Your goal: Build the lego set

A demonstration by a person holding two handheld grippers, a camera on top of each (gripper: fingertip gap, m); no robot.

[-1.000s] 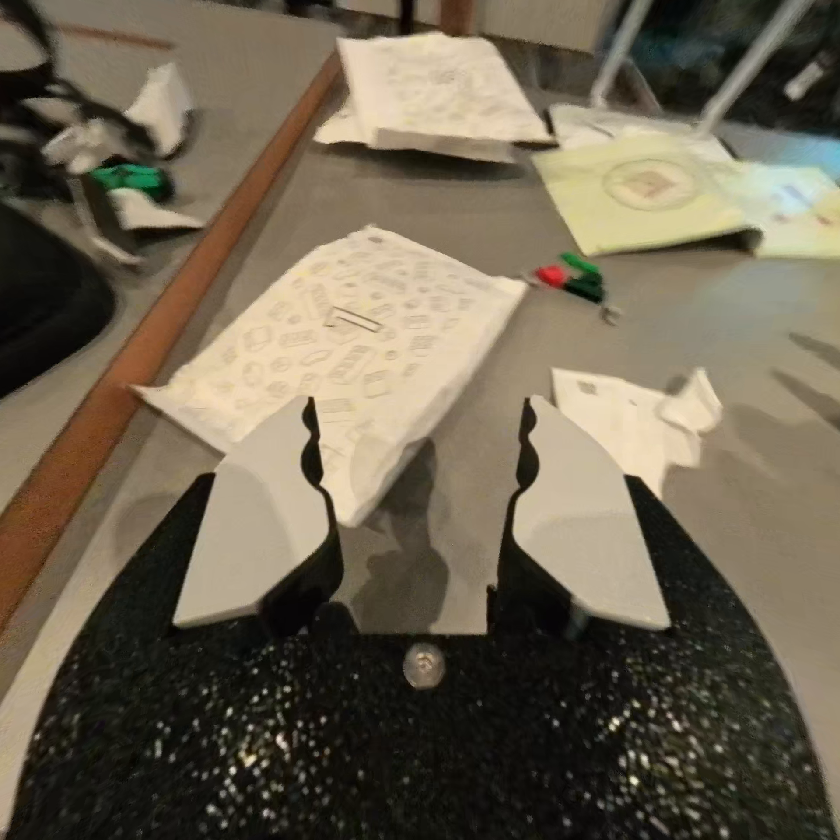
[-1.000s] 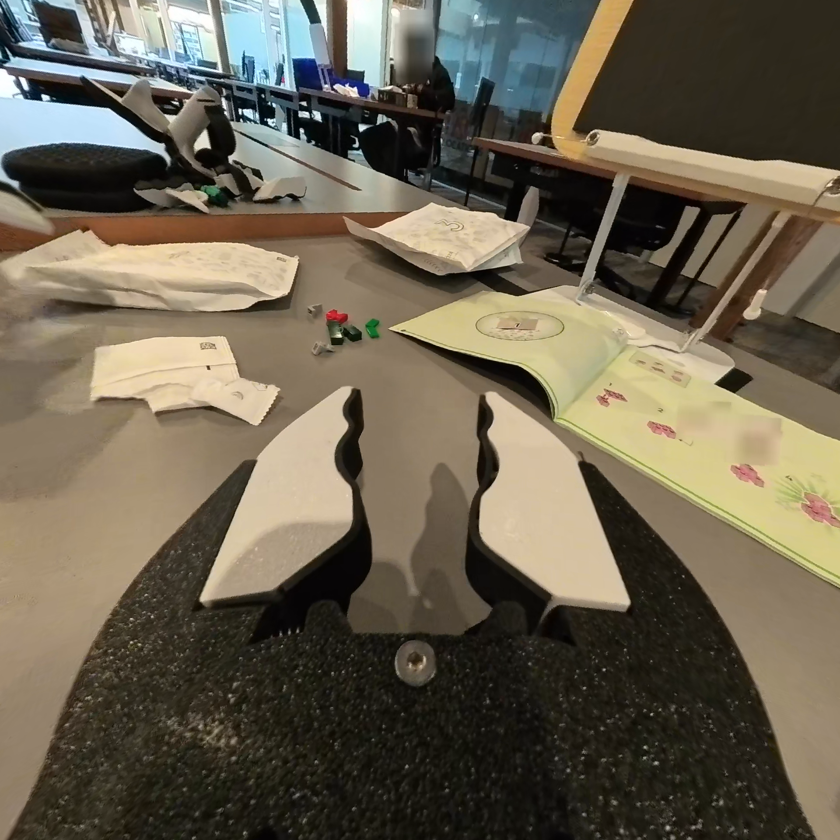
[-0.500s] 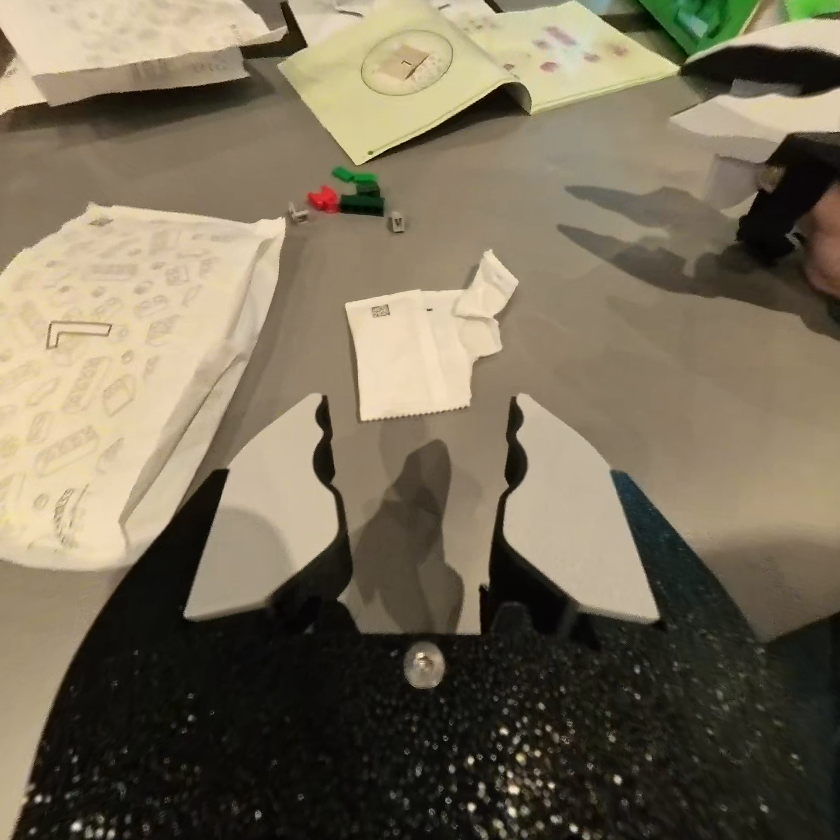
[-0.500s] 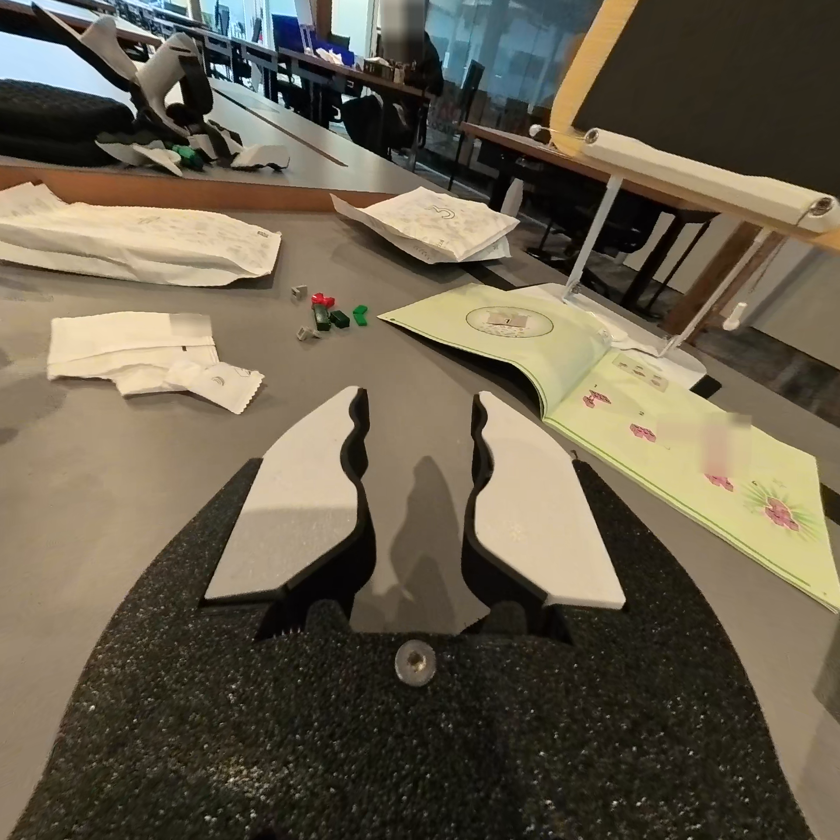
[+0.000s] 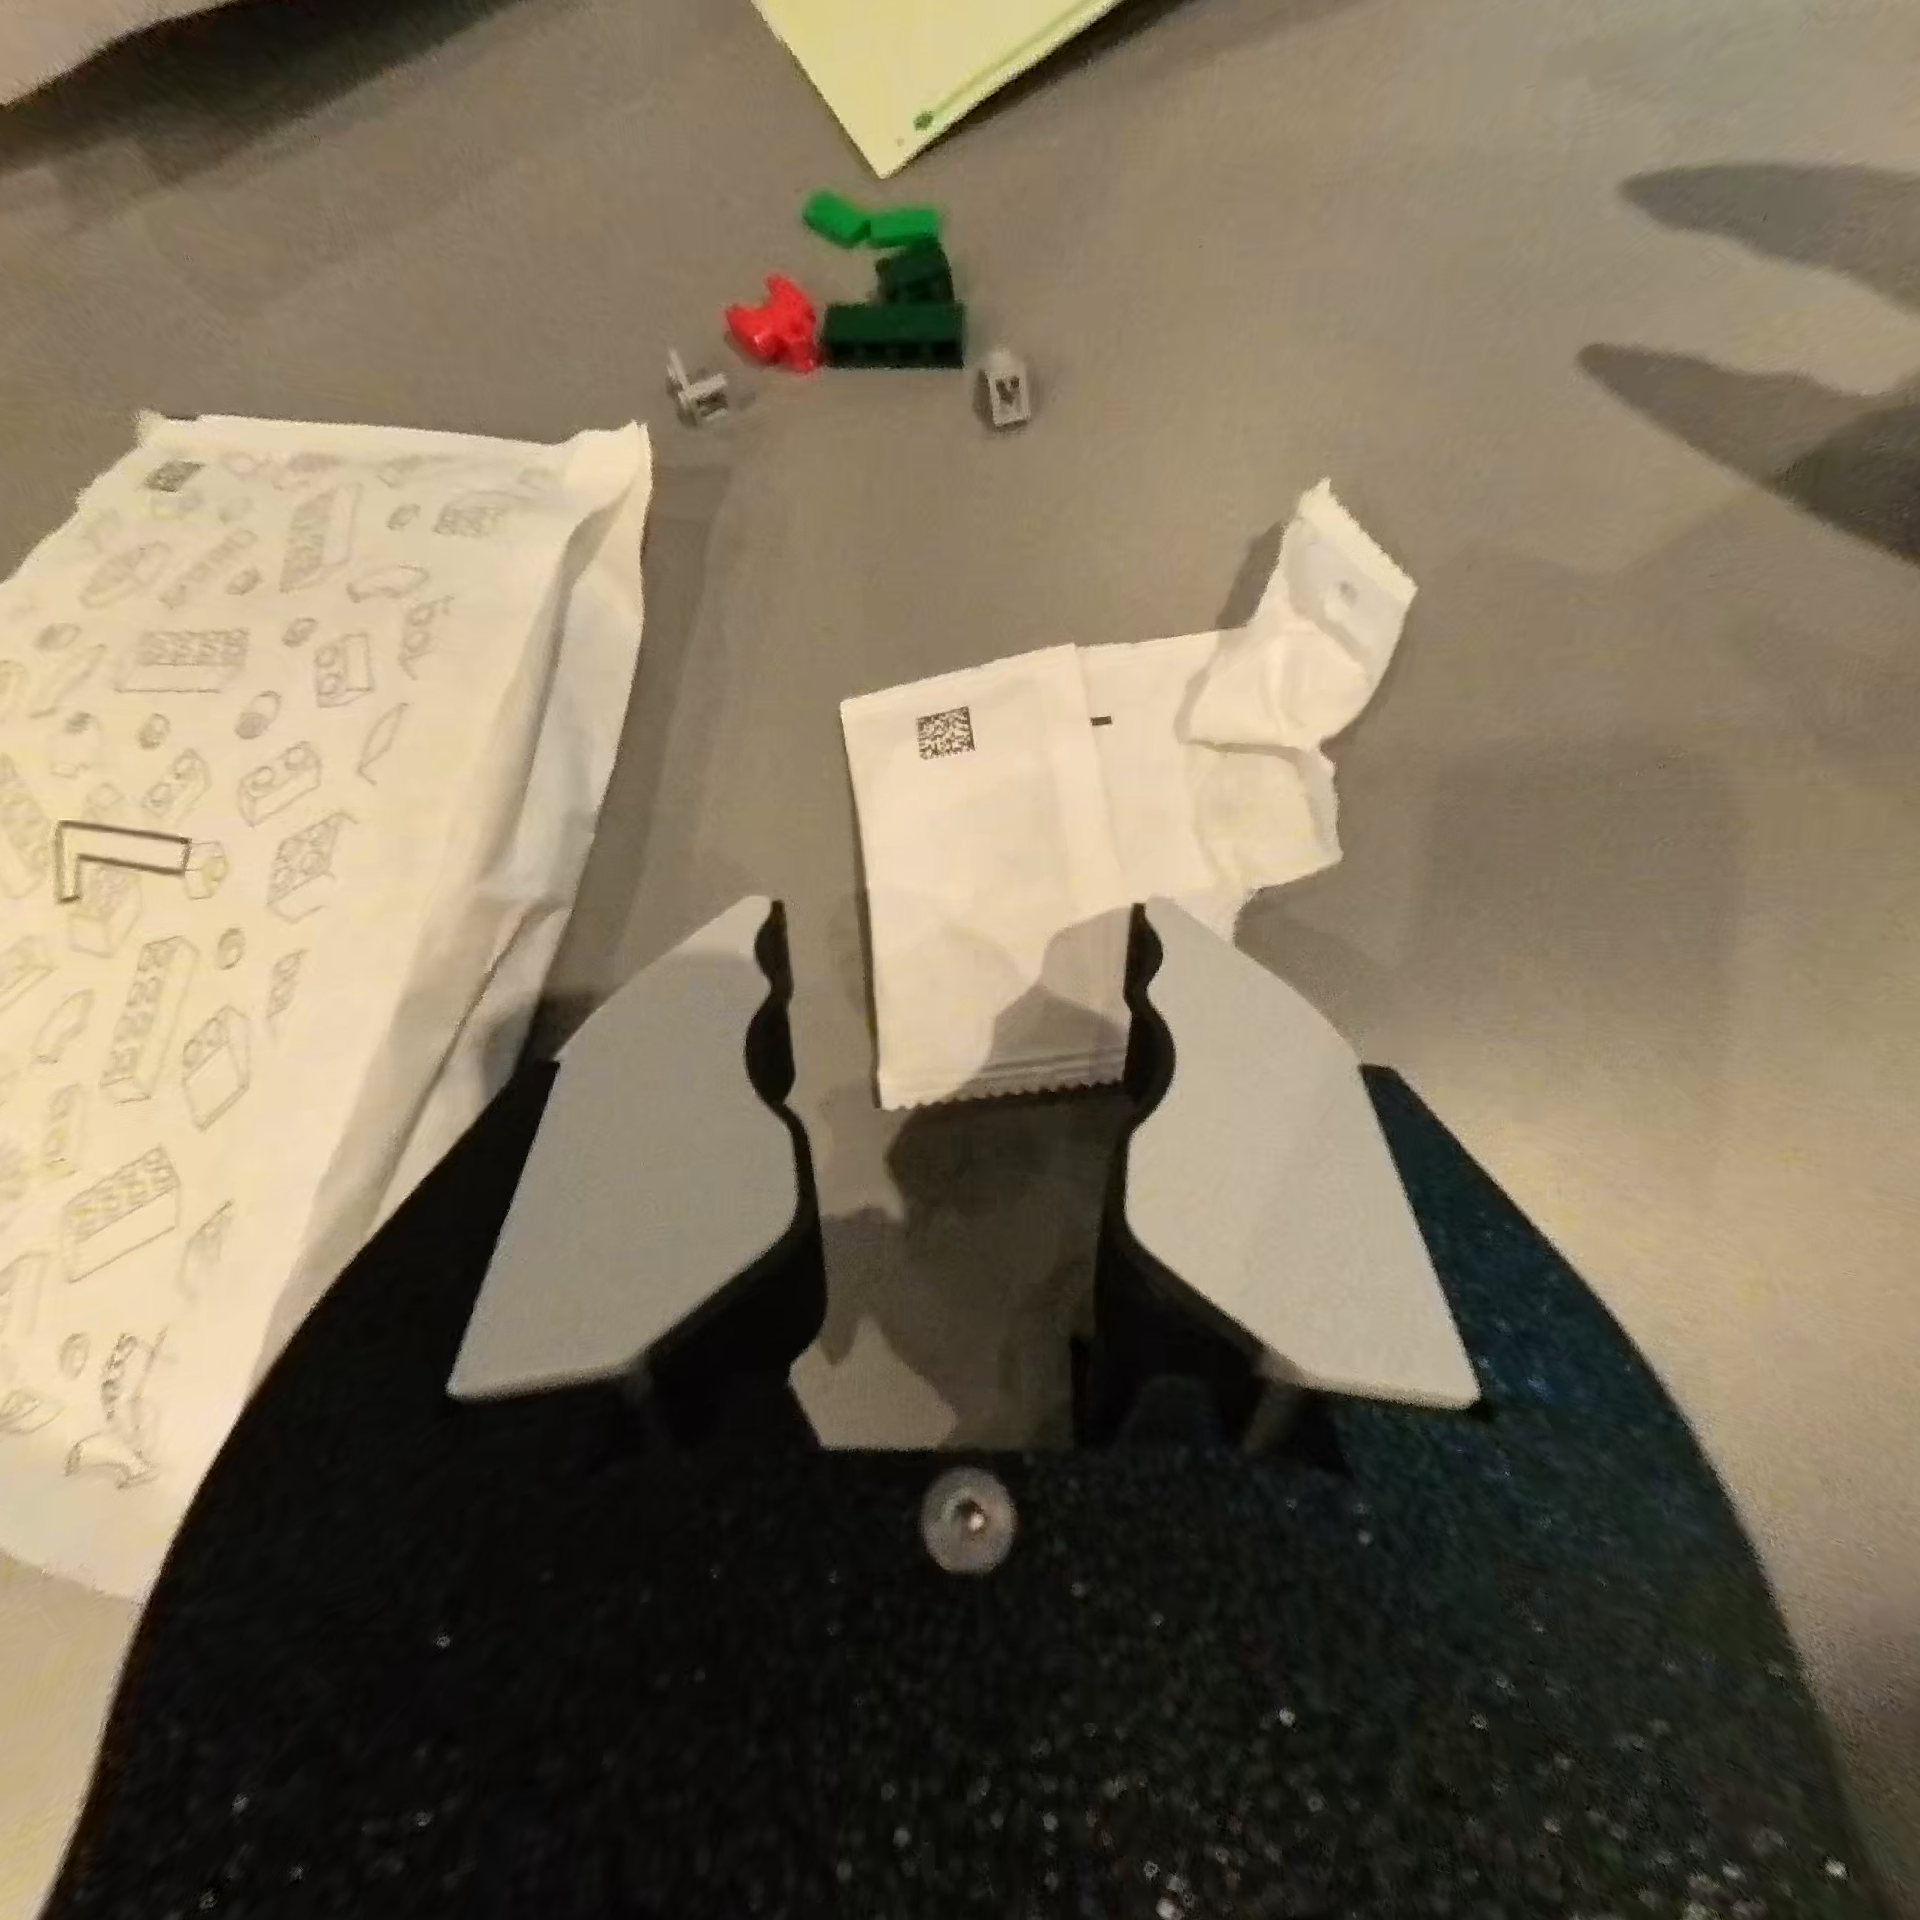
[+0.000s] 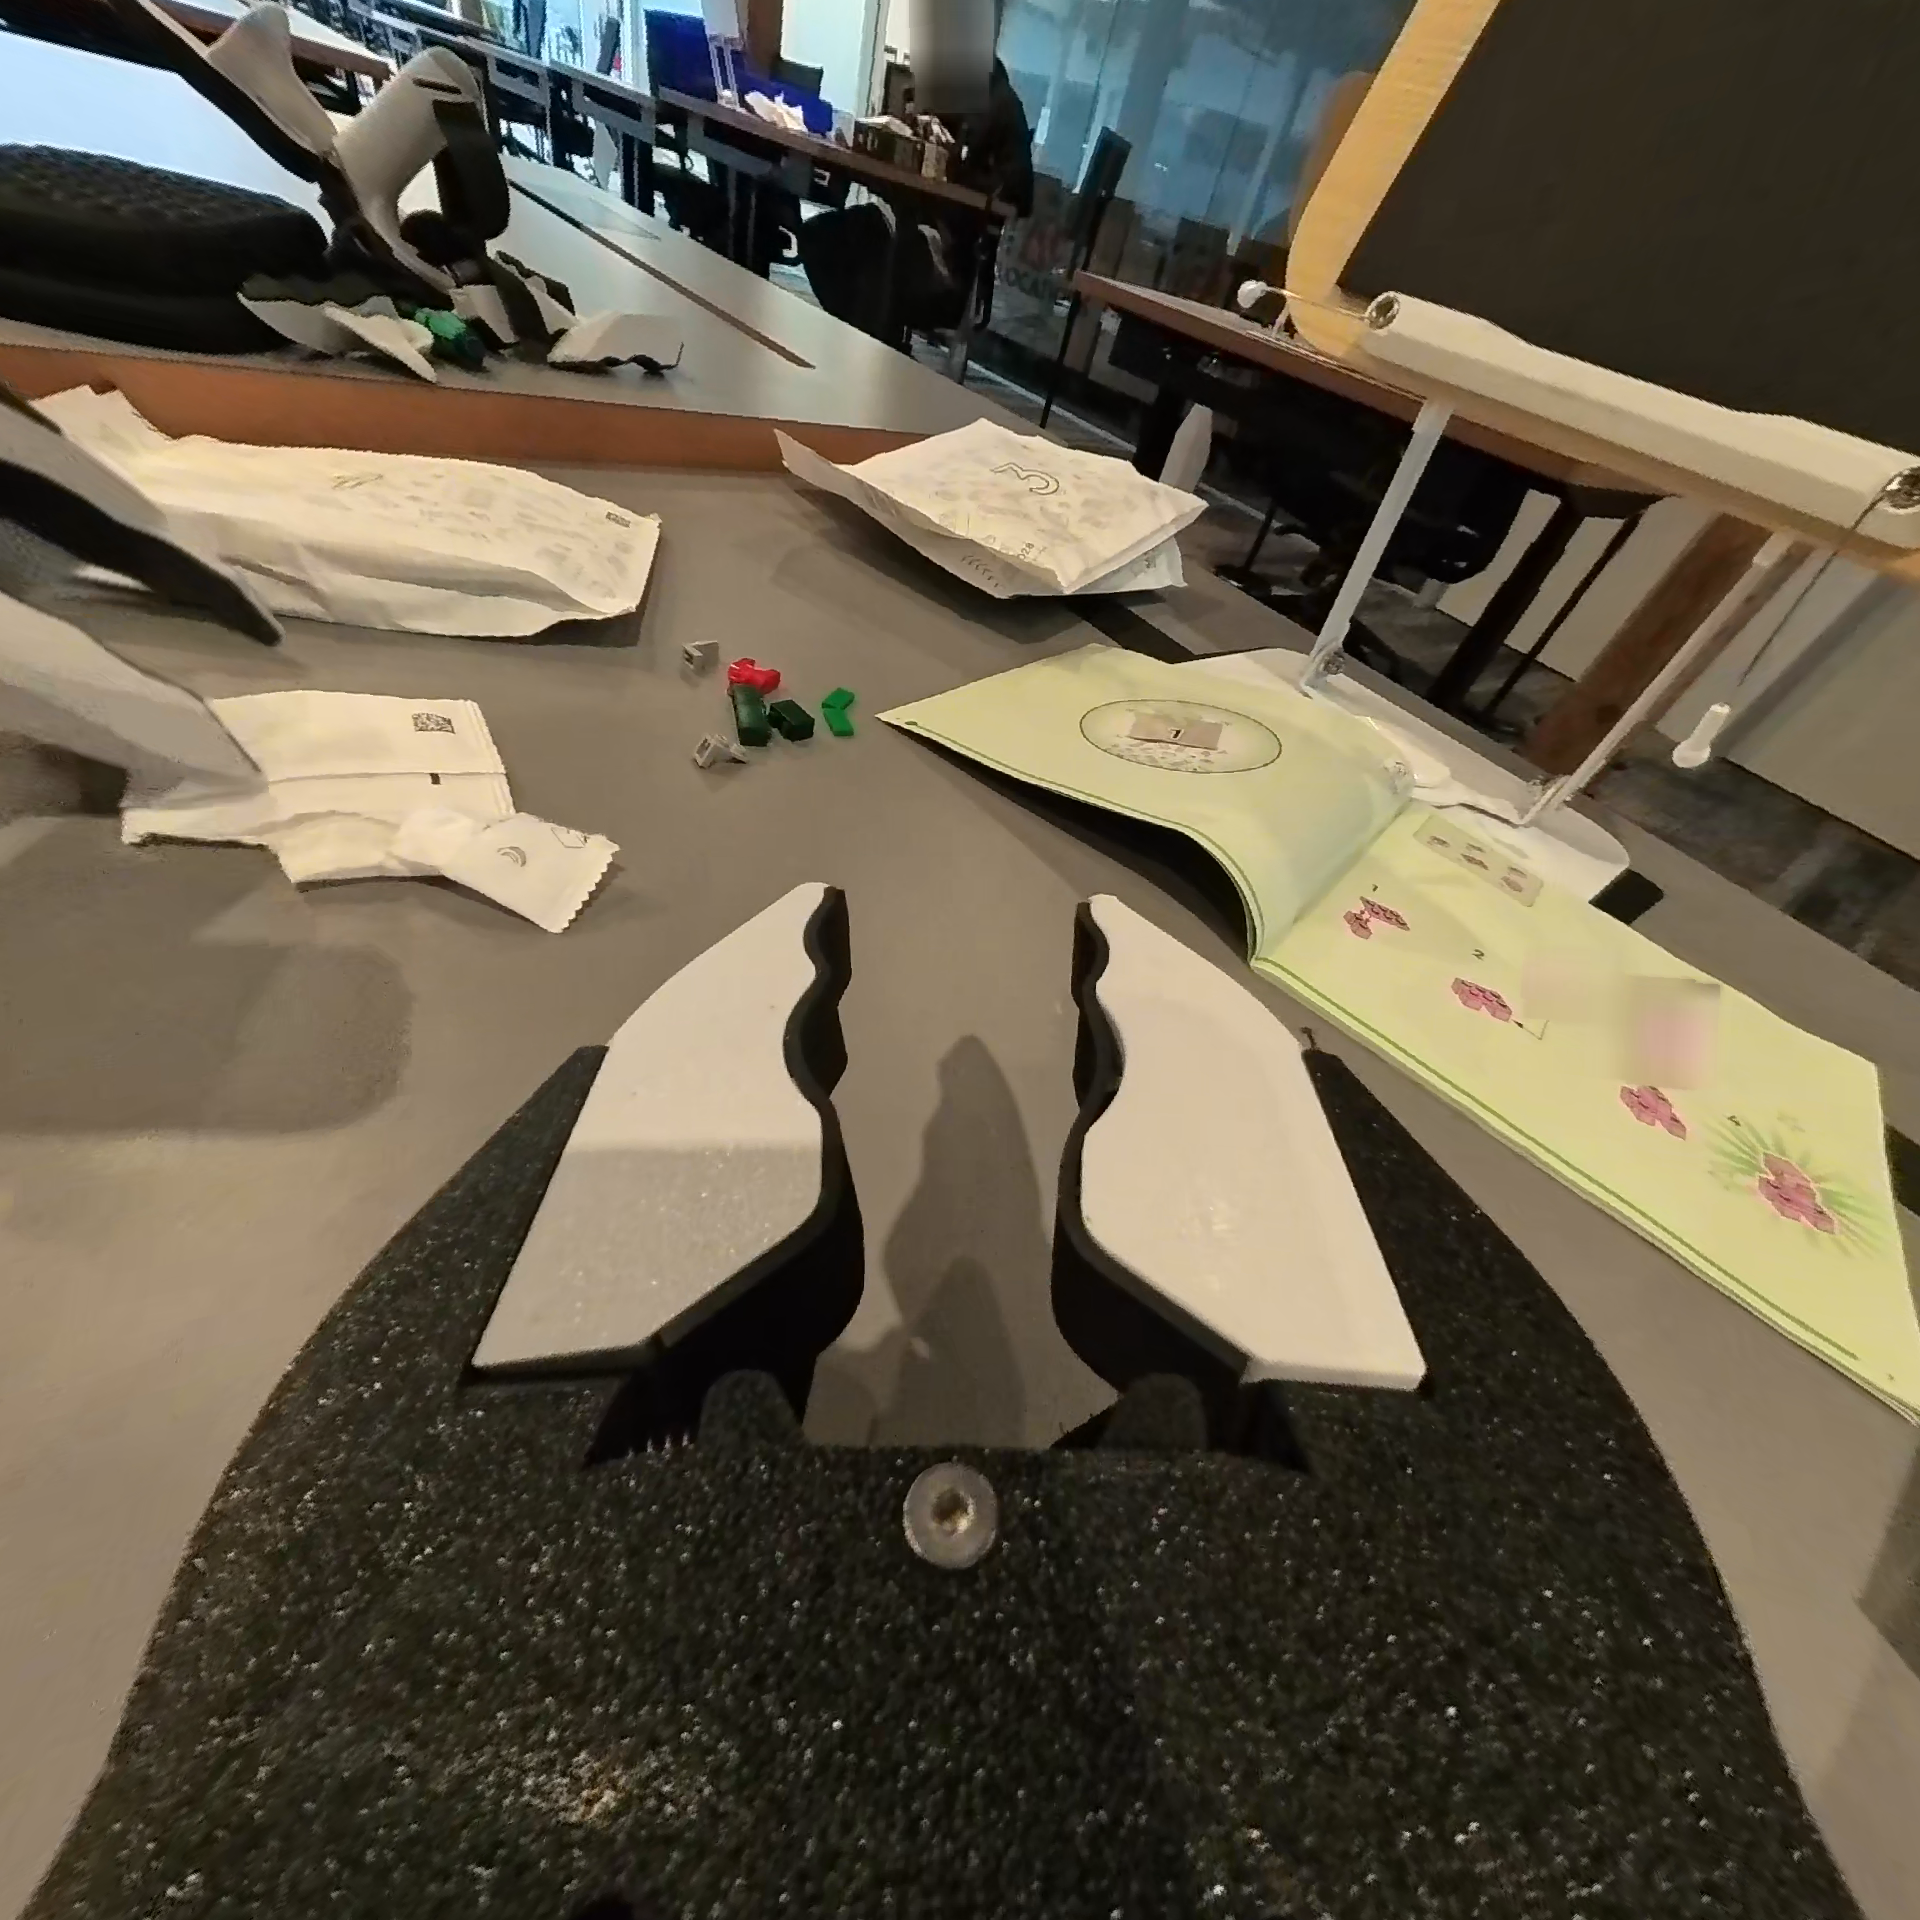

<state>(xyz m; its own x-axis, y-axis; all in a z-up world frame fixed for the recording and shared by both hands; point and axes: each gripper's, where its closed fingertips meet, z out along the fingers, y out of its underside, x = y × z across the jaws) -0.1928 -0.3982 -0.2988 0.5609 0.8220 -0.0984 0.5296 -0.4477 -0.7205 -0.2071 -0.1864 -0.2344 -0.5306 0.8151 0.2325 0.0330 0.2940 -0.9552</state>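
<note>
A small cluster of lego pieces lies on the grey table: a red piece (image 5: 770,325), dark green bricks (image 5: 896,327), light green pieces (image 5: 871,220) and two small grey pieces (image 5: 1006,389). The cluster also shows in the right wrist view (image 6: 769,707). My left gripper (image 5: 956,914) is open and empty, low over a small torn white packet (image 5: 997,831), short of the bricks. My right gripper (image 6: 956,909) is open and empty above bare table, nearer than the bricks. The left gripper's fingers (image 6: 114,582) show at the left edge of the right wrist view.
A large white printed parts bag (image 5: 260,831) lies left of the left gripper. A green instruction booklet (image 6: 1455,935) lies open at the right. More white bags (image 6: 997,509) lie behind the bricks. A white stand (image 6: 1455,623) rises at the far right. To reach the red piece (image 5: 770,325) in a straight line is about 15 cm for my left fingers, about 20 cm for my right.
My left gripper has swung right from the big bag and moved forward and down over the small packet, closer to the bricks. My right gripper has shifted only slightly.
</note>
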